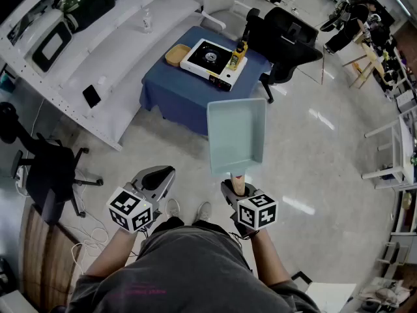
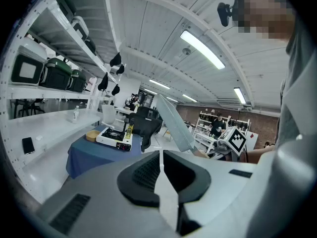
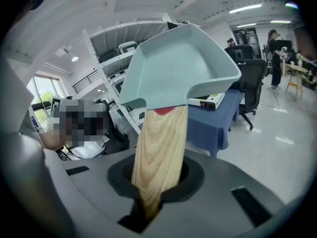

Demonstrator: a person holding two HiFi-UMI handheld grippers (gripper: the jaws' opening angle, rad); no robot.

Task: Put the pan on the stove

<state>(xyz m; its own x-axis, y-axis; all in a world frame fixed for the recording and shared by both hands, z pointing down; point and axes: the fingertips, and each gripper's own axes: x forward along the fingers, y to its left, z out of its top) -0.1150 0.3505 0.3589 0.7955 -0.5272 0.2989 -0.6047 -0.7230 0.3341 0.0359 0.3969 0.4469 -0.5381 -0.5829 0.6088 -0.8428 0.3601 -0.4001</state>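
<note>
The pan (image 1: 236, 135) is a pale green square one with a wooden handle (image 3: 157, 157). My right gripper (image 1: 236, 186) is shut on that handle and holds the pan level above the floor, well short of the table. The white portable stove (image 1: 212, 59) sits on a blue-covered table (image 1: 176, 90) farther ahead; it also shows as the stove (image 2: 114, 137) in the left gripper view and the stove (image 3: 210, 101) behind the pan. My left gripper (image 1: 158, 178) hangs at the left with its jaws together and nothing in them.
A tan dish (image 1: 176, 55) and a yellow bottle (image 1: 239, 51) flank the stove on the table. A black office chair (image 1: 287, 41) stands right of the table, another chair (image 1: 49, 168) at the left. White shelving (image 1: 85, 38) runs along the left side.
</note>
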